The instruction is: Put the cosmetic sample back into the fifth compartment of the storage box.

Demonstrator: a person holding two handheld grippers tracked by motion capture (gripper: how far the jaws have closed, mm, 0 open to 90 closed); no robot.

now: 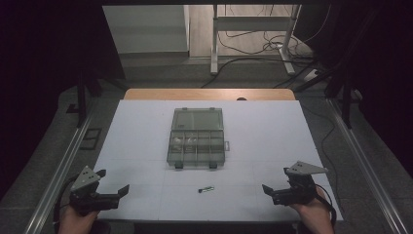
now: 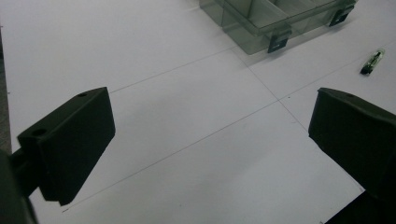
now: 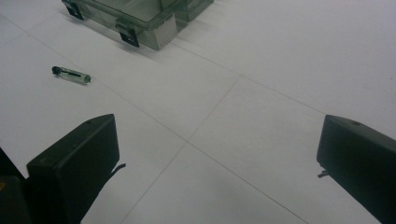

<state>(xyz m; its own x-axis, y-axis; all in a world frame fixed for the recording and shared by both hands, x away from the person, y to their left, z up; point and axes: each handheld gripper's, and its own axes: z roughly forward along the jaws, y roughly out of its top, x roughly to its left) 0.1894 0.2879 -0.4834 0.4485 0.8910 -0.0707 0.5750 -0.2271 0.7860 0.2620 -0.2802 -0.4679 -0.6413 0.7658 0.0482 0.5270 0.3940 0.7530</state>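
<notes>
White table (image 1: pixel 146 146), open clear compartment box (image 1: pixel 197 139), small green tube (image 1: pixel 206 189)

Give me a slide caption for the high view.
Open organizer box mid-table, small green tube before it, left gripper and right gripper open at the near corners.

Black grippers (image 1: pixel 113 182), blocky jaws, grey triangular plates.

Showing as matt white sheeting over the table (image 1: pixel 146 146), wood edging far; looking glossy, smoky clear plastic on the compartment box (image 1: pixel 197 139); appearing matt black plastic on each hand-held gripper.
</notes>
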